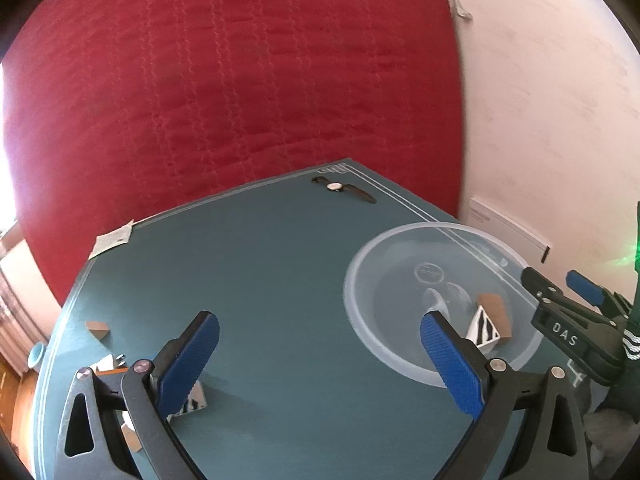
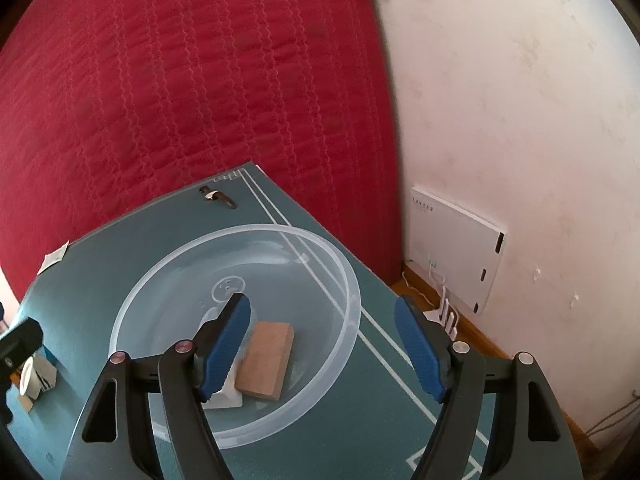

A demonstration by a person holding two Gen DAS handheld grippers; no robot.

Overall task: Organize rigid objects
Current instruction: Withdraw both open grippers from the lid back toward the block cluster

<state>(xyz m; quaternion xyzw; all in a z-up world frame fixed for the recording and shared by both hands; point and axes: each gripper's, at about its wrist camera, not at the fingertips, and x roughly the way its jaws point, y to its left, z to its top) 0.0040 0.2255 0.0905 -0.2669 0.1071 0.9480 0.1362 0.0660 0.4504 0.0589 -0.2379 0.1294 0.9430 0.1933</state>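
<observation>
Right gripper (image 2: pixel 324 344) jaws spread, nothing between them, over the clear round plastic bowl (image 2: pixel 352 300). Brown rectangular block (image 2: pixel 266 364) and a zebra-striped white piece (image 1: pixel 486 330) lie in the bowl. Left gripper (image 1: pixel 320 364) open and empty above the teal mat (image 1: pixel 260 280); possibly another striped piece (image 1: pixel 196 400) under its left finger. Wristwatch (image 1: pixel 340 188) at the far mat edge.

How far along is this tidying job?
Partly done. The clear bowl already holds a brown block and a striped white piece. Nothing is in hand: the right gripper hangs open over the bowl, and the left gripper is open too. Left to gather: another brown block, a striped piece, small bits near it and a wristwatch at the mat's far end.
</observation>
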